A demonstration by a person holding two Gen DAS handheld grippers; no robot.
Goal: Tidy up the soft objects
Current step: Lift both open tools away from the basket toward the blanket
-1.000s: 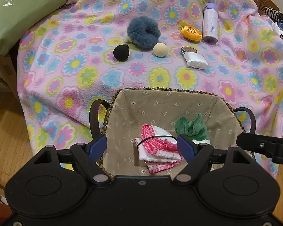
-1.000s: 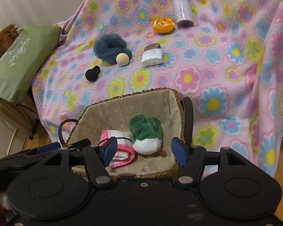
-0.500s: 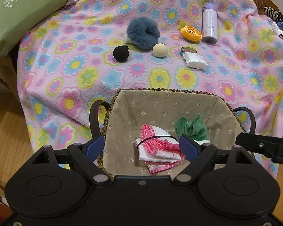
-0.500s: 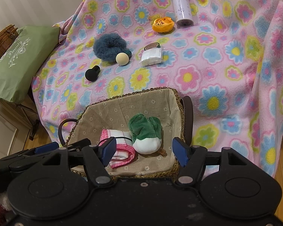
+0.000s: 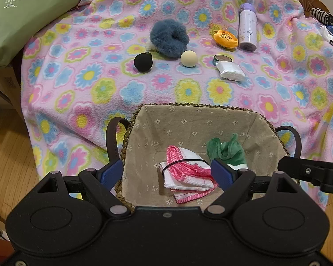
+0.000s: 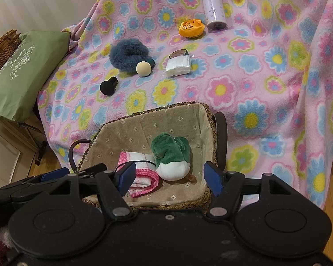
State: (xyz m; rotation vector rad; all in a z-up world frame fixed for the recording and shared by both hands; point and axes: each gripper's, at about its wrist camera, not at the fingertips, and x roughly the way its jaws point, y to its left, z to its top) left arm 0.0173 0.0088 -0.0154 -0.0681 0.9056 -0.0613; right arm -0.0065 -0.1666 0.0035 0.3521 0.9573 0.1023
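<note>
Spread a touch wider since a second ago: left gripper, holding nothing, above the basket.

Right gripper also released and holding nothing, near the basket's front rim. Inside, side by side: folded pink-and-white cloth and green-and-white plush. Farther back on the floral blanket: blue fuzzy scrunchie, black ball, cream ball.

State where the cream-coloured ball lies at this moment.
The cream ball lies on the flowered blanket beyond the basket, touching the front of the fluffy blue scrunchie, with the black ball to its left and the white packet to its right.
</note>
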